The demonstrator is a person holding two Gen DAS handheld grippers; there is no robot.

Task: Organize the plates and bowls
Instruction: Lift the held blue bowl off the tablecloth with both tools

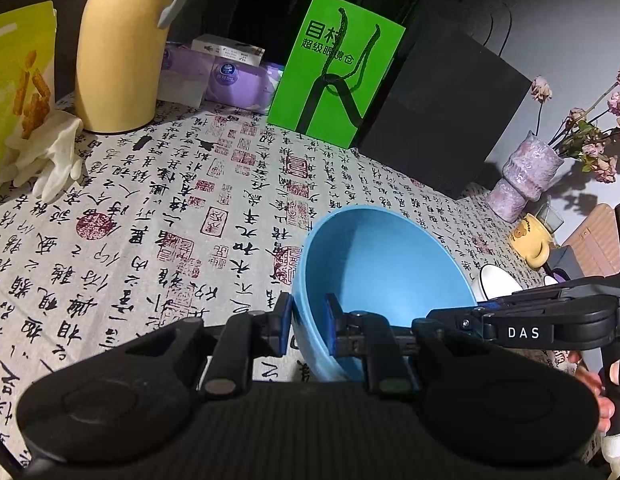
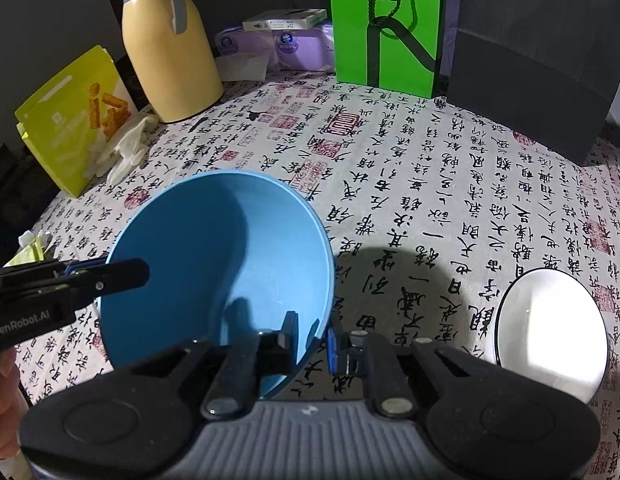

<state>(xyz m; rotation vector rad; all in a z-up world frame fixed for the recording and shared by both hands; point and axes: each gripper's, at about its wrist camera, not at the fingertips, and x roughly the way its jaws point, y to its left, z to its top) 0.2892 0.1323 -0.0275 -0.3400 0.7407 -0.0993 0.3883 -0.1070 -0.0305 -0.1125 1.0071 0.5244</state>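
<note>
Green bag [image 2: 386, 28] reads 目村; gripper [image 2: 312, 340] side reads GenRobot.AI.

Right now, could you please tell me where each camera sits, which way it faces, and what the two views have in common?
Left wrist view: sits on the left gripper, looking down across the patterned tablecloth; its fingers clamp the blue bowl rim; the right gripper and a hand show at right.
Right wrist view: sits on the right gripper, looking steeply down; the left gripper enters from the left.
Shared: bowl, yellow flask, green bag, white bowl.
</note>
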